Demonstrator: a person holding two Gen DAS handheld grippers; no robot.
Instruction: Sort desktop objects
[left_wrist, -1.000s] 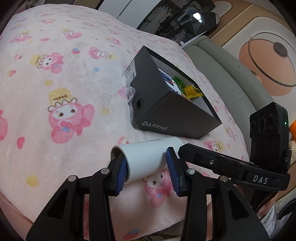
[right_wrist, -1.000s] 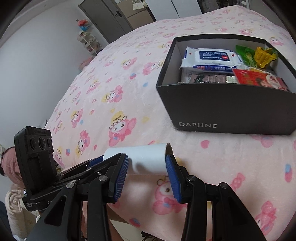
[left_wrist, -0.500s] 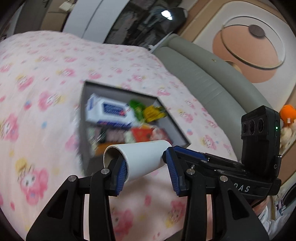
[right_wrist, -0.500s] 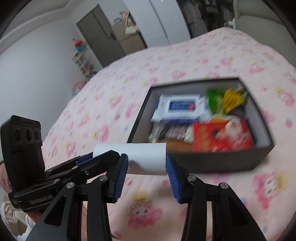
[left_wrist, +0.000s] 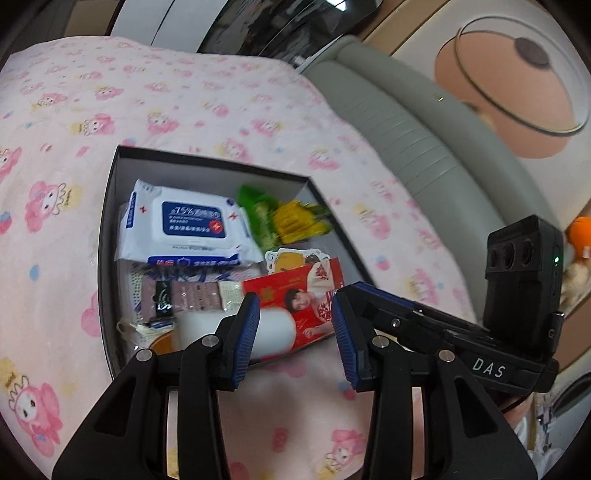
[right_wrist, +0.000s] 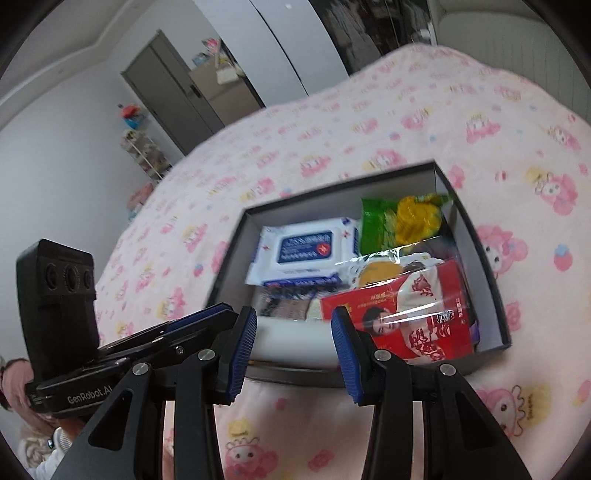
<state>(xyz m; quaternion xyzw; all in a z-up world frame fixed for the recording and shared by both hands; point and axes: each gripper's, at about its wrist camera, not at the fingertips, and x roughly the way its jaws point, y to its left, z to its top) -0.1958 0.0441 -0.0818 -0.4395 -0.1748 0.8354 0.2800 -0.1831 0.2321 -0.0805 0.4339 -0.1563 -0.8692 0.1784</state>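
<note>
With the white roll (left_wrist: 271, 334) lying released in the near end of the black box (left_wrist: 207, 160), I am hovering both grippers, left (left_wrist: 291, 334) and right (right_wrist: 293, 338), jaws parted, needing to back away for the next item.

Legible markings: "DAS" in white on the black body of the right gripper (left_wrist: 487, 367), seen just right of the left gripper's (left_wrist: 291, 332) fingers; "GenRobot.AI" on the left gripper's body in the right wrist view. Ahead of the fingers, the wipes pack (left_wrist: 192, 225) bears "75%" on its blue label; remaining print there and on the red packet (right_wrist: 410, 317) is unreadable.
</note>
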